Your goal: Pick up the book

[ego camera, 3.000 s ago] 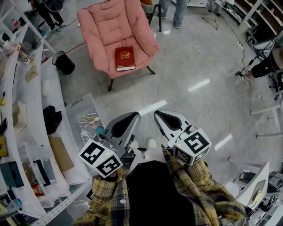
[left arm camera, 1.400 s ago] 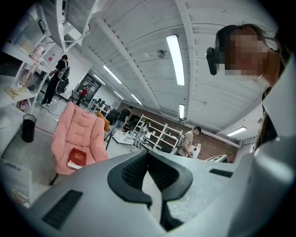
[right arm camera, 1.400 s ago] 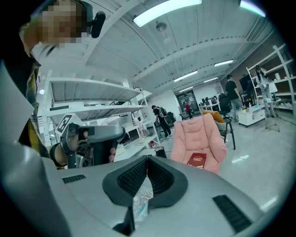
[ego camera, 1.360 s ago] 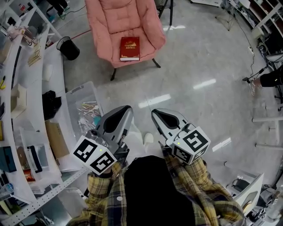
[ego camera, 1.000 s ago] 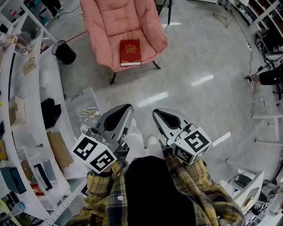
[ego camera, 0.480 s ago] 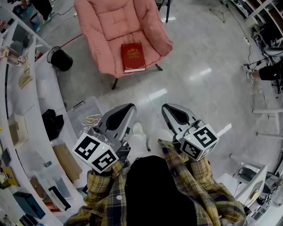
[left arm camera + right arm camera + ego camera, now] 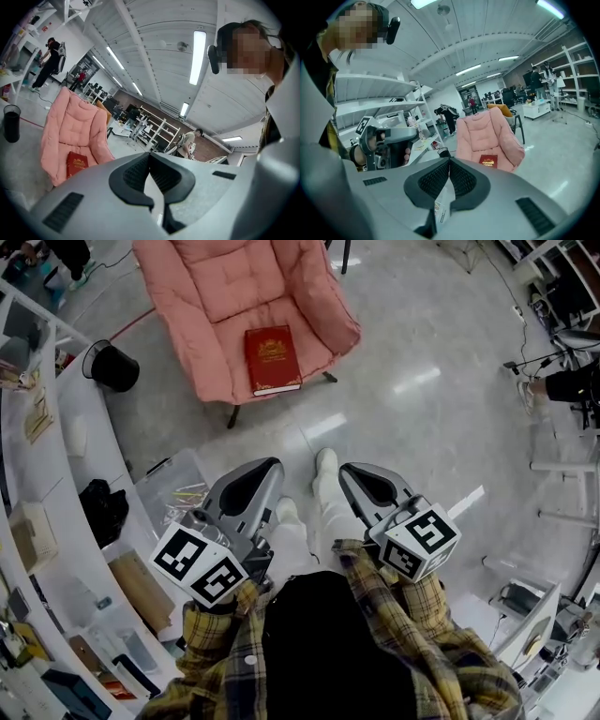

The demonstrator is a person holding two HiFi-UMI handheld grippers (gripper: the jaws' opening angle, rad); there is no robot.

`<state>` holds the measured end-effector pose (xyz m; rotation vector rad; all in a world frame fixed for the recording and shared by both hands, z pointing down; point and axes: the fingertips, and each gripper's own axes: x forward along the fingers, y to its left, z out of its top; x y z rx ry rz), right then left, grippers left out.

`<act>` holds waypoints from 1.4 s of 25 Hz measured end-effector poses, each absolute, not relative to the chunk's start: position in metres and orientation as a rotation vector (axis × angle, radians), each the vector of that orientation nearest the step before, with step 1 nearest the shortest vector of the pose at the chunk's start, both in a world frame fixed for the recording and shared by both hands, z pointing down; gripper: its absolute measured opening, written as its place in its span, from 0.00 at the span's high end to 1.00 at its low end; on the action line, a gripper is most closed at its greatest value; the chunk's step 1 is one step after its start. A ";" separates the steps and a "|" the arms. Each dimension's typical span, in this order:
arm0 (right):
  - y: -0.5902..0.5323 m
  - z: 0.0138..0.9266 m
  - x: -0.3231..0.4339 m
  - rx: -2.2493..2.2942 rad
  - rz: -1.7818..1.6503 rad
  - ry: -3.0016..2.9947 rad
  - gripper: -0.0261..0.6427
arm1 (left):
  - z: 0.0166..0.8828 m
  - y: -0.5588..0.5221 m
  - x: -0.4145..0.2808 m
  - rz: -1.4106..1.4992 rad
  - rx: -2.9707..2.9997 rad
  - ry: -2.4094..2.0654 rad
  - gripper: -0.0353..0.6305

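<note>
- Red book (image 7: 273, 359) lies flat and closed on the seat of a pink armchair (image 7: 218, 310), near the cushion's front edge. It is well apart from both grippers, which are held low in front of a person in a plaid shirt.
- Left gripper (image 7: 251, 491) has its fingers pressed together with nothing between them; its own view shows the ribbed pads (image 7: 140, 171) meeting at the tip.
- Right gripper (image 7: 368, 487) is likewise closed and empty, and the book sits far beyond its tip in the right gripper view.
- Risk: either gripper reaching the book with its fingers closed would likely shove it rather than take it, and a push could send it off the seat's front edge to the floor.
- Risk: the soft cushion gives little to press against, so a lower finger may dig into the padding instead of slipping under the cover.
- Risk: a pinch on one cover alone could let the book swing open and slip out.
- Risk: a clear plastic tub (image 7: 161, 486) stands on the floor just left of the person's white shoes (image 7: 324, 468) and could be kicked on the way to the chair.
- That tub holds a loose scatter of thin coloured sticks.
- A black bin (image 7: 111, 368) stands beside the armchair; what it holds cannot be made out.
</note>
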<state>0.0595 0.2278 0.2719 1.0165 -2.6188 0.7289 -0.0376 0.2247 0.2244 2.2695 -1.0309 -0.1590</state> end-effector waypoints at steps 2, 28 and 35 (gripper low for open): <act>0.211 0.273 0.062 0.997 0.727 -2.625 0.93 | 0.226 0.210 -0.037 -0.167 2.260 -1.059 0.94; 0.013 0.281 0.120 0.607 0.698 -2.688 0.93 | 0.212 0.036 0.000 -0.242 2.085 -1.441 0.94; -0.011 0.294 0.092 0.587 0.723 -2.651 0.93 | 0.223 0.020 -0.033 -0.233 2.042 -1.459 0.94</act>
